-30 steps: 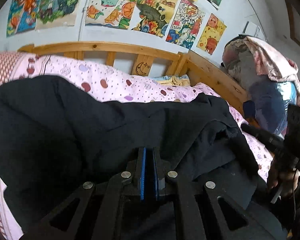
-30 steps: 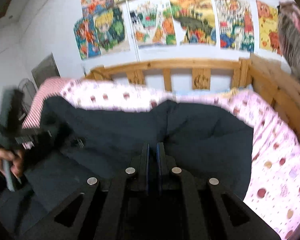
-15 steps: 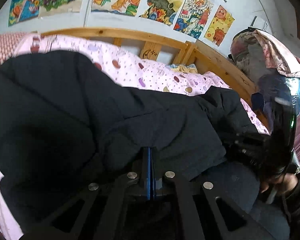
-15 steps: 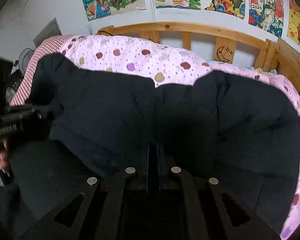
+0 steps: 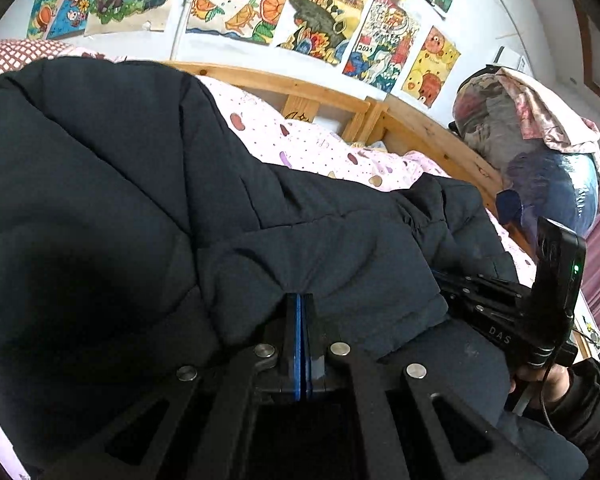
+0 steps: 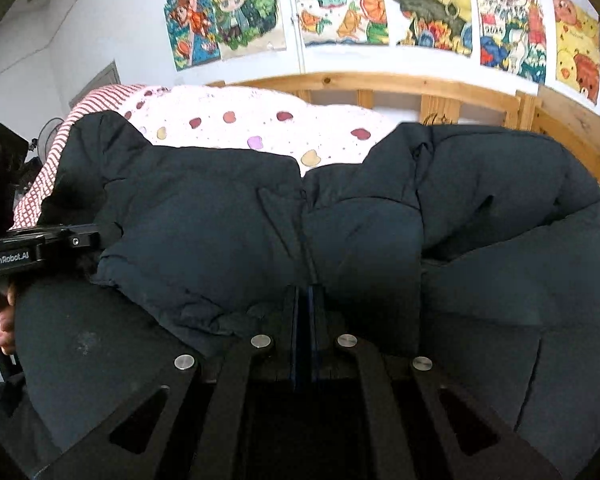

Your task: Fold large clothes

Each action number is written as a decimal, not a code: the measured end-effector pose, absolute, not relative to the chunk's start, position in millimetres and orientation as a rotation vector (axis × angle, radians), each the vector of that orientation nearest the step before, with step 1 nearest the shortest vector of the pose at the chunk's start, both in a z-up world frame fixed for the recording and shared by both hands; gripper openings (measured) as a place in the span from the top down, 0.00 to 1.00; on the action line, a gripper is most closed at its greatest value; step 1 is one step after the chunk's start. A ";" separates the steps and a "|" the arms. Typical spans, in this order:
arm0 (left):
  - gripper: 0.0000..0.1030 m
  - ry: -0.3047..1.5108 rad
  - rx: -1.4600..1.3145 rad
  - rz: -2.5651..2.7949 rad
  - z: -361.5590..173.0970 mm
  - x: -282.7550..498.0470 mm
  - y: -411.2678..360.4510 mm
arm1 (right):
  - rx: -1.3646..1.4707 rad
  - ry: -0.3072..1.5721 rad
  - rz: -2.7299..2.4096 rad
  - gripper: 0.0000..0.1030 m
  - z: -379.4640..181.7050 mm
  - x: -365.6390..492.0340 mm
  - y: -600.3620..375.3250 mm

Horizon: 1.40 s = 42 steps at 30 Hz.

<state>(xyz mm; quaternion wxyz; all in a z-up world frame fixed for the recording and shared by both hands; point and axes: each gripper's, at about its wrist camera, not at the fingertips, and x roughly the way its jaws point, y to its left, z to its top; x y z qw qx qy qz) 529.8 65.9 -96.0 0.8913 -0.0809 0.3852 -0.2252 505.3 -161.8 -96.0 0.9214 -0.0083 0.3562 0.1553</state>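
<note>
Jacket [image 5: 140,200]: dark navy, puffy and quilted; it lies spread over the bed and fills most of both views, from 9 to 3 o'clock.
Jacket front: in the right wrist view [image 6: 380,240] two quilted panels meet along a centre seam running from 12 o'clock down to the fingers.
Left gripper [image 5: 300,312]: fingers pressed together with only a thin blue line of pad between them, pinching a fold of jacket fabric that puckers at the tips.
Right gripper [image 6: 306,304]: fingers drawn together, tips buried in the jacket's lower edge at the centre seam; fabric bunches around them.
Left gripper seen from the right [image 6: 40,248]: at 9 o'clock, black body with white lettering, its front end touching the jacket's edge; a hand [image 6: 0,320] grips the handle below.
Right gripper seen from the left [image 5: 500,308]: at 3 o'clock, its front end against the jacket's edge, a camera block with a green light on top; a hand [image 5: 548,384] in a dark sleeve holds it.
Bed [image 5: 320,148]: pink sheet with coloured spots, showing beyond the jacket toward 12 o'clock.
Frame [image 6: 380,84]: pale wooden rails behind the sheet.
Drawings [image 6: 380,8]: bright sheets across the white wall at 12 o'clock.
Bundle [image 5: 540,152]: cloth heaped over a blue bag at 2 o'clock, past the frame.
</note>
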 end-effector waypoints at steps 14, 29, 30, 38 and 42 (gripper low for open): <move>0.97 0.811 -0.006 -0.284 -46.8 486.0 52.5 | -0.007 0.696 0.240 0.95 -46.8 454.8 -179.6; 0.23 0.694 -0.049 -0.287 28.7 368.5 54.4 | 0.028 0.644 0.226 0.34 18.8 355.5 -200.3; 0.20 0.688 -0.046 -0.285 32.4 362.1 54.9 | 0.027 0.634 0.229 0.31 24.6 346.8 -200.5; 0.03 0.647 -0.007 -0.285 61.2 301.9 56.9 | 0.043 0.556 0.231 0.11 56.9 282.5 -205.0; 0.00 0.609 0.013 -0.270 70.1 269.7 57.6 | 0.041 0.527 0.232 0.05 64.4 252.3 -207.2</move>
